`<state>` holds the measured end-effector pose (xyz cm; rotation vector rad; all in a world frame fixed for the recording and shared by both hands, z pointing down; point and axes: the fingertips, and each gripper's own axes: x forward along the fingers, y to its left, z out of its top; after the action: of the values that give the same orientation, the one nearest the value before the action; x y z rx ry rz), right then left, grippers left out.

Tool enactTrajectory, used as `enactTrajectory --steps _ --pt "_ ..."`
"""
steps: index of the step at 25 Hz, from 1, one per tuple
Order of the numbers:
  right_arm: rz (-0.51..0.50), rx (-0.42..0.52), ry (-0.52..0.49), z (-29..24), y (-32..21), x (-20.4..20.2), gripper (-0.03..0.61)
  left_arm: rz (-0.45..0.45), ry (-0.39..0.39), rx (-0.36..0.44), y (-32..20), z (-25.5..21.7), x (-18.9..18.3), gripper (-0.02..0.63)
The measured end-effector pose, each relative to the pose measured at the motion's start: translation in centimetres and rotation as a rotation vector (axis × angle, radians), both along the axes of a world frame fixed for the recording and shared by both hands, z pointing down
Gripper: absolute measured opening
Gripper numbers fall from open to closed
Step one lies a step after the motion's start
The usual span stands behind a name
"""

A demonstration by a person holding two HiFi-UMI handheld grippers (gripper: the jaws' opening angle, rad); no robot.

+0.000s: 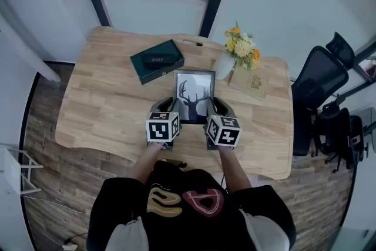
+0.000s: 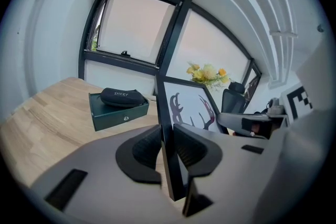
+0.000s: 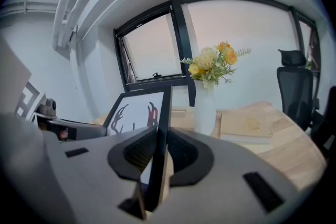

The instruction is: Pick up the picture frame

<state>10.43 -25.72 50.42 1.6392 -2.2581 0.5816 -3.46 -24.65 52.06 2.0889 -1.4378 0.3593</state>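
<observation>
Nearest the person, above the near half of the wooden table (image 1: 100, 114), the left gripper (image 2: 166, 150) and the right gripper (image 3: 159, 155) are each seen closed to a narrow gap on the picture frame (image 1: 194, 94). Its thin black left rail is pinched between one pair of dark pads and its right rail between the other. The frame, with its antler print, is held between the two tools and tilted back; whether its lower edge is clear of the tabletop cannot be told. The hold is judged to be the weak point, since only a slim strip of each rail is caught low down. The frame could therefore be pivoted about the pads by its own weight, or slid out if the squeeze were eased on either side. If the two hands were drawn apart, brought together or raised unevenly, the frame could be twisted, or one rail pulled free, and it would then be dropped onto the wood. Just behind it to the right, the white vase (image 1: 224, 65) of yellow flowers (image 1: 242, 47) could be toppled if the top edge were swung forward. Behind it to the left, the green box (image 1: 147, 67) bearing a glasses case (image 2: 122, 96) lies near enough to be struck.
</observation>
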Motion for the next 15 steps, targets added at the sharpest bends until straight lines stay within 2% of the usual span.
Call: enactTrajectory --steps 15 --pt "-0.013 0.060 -0.045 -3.4 3.1 -0.7 0.074 -0.003 0.003 0.103 3.0 -3.8 -0.9 0.083"
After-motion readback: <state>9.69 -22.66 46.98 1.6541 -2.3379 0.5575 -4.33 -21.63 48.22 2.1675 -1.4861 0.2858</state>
